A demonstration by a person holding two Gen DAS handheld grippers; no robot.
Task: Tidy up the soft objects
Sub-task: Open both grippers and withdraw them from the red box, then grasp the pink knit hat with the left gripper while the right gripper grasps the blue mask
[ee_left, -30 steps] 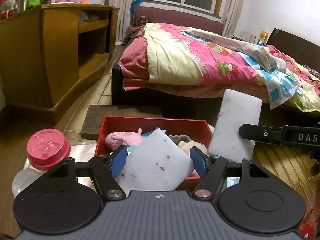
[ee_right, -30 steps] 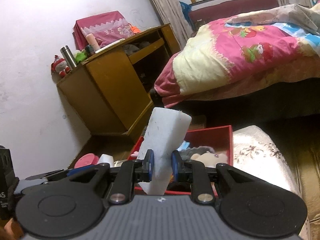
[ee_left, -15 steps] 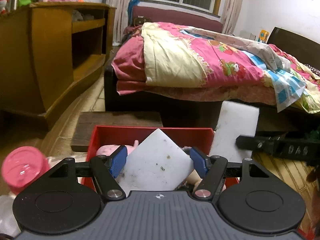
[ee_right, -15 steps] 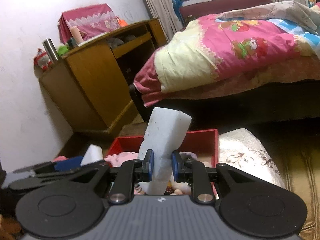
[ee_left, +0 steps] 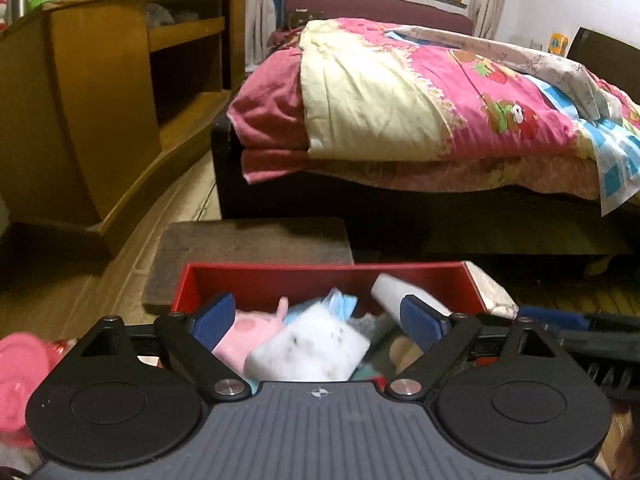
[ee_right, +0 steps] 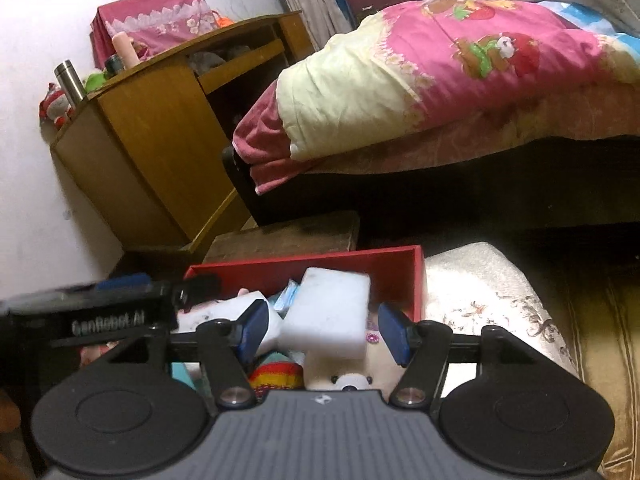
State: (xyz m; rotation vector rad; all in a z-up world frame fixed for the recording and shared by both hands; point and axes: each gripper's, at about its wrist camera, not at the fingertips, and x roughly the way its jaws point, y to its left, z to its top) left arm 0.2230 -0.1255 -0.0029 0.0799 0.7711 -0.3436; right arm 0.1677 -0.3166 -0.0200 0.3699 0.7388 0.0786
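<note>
I am letting go with both tools, the left gripper (ee_left: 316,320) and right gripper (ee_right: 322,330) jaws opening off two white foam blocks (ee_left: 308,348) (ee_right: 328,314) now inside the red rectangular box (ee_left: 320,280) among plush toys.

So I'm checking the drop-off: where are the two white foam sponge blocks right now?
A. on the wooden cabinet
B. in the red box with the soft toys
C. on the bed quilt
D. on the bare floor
B: both white foam sponge blocks lie in the red box among the soft toys, free of the opening jaws.
</note>
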